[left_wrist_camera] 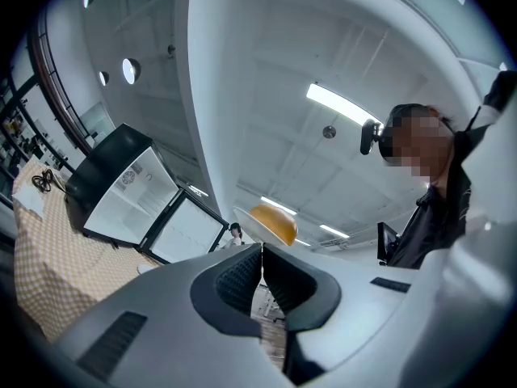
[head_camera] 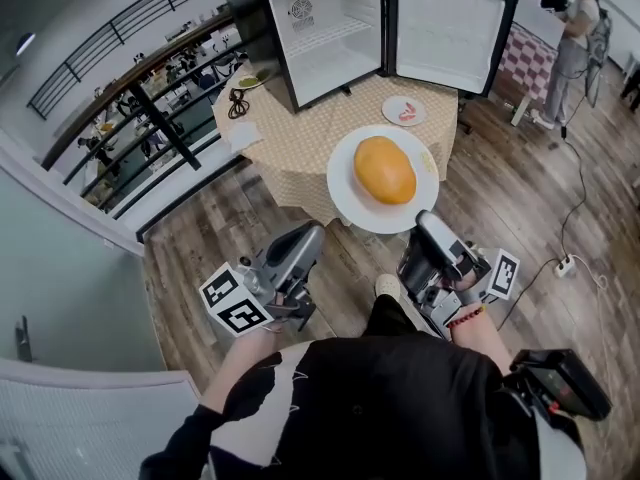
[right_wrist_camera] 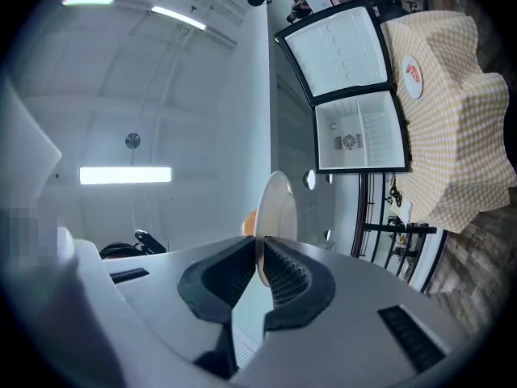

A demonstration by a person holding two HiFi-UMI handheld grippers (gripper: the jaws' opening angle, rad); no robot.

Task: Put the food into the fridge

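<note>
The orange food (head_camera: pixel 385 170) sits loose on a white plate (head_camera: pixel 345 196), held in the air in front of the desk (head_camera: pixel 300 153). The right gripper (head_camera: pixel 426 220) has its fingers clamped on the plate's near rim. The left gripper (head_camera: pixel 316 234) has its fingers pressed together at the opposite rim, and I cannot tell whether they catch it.

The plate looks stiff, smooth and breakable. The food is rounded, so it would likely roll or slide if the plate tips. The rim is the only handhold, and the plate should stay level.

The fridge (head_camera: pixel 330 38) stands open on the desk with its door (head_camera: pixel 450 30) swung wide. A small plate (head_camera: pixel 404 111) lies in front of the door, leaving a clear way in over the desk's near edge.
</note>
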